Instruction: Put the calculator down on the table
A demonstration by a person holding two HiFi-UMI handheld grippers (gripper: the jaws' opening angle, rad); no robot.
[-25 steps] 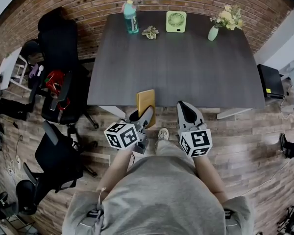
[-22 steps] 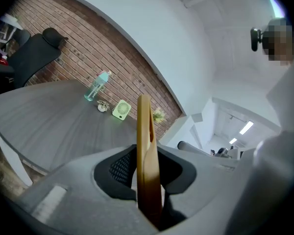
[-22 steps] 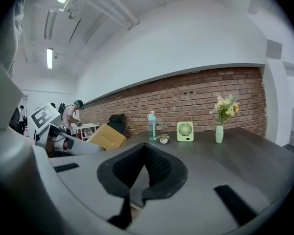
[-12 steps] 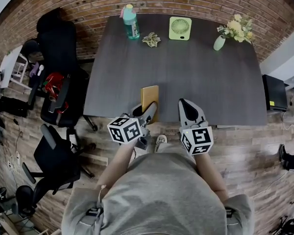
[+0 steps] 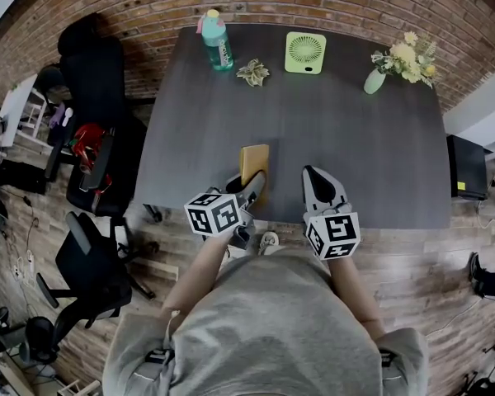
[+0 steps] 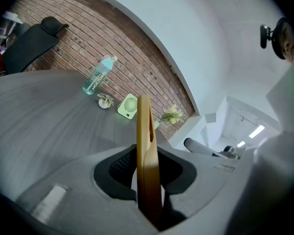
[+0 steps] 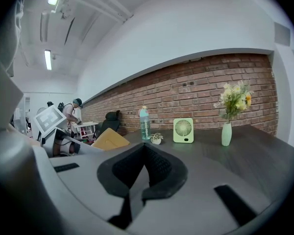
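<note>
A flat yellow calculator (image 5: 254, 162) stands on edge, pinched at its lower end by my left gripper (image 5: 249, 188). It hangs just above the near edge of the dark grey table (image 5: 330, 130). In the left gripper view the calculator (image 6: 146, 146) rises thin and upright between the pads, with the left gripper (image 6: 148, 185) shut on it. My right gripper (image 5: 317, 180) sits level beside it to the right, over the same edge, apart from the calculator. In the right gripper view the jaws of the right gripper (image 7: 135, 187) meet with nothing between them, and the calculator (image 7: 108, 139) shows at the left.
Along the table's far edge stand a teal bottle (image 5: 217, 41), a small plant (image 5: 252, 73), a green fan (image 5: 305, 53) and a vase of flowers (image 5: 396, 63). Black office chairs (image 5: 95, 89) crowd the floor left of the table. A brick wall runs behind.
Both grippers have moved forward together, from over the floor in front of the table to over its near edge, carrying the calculator along.
</note>
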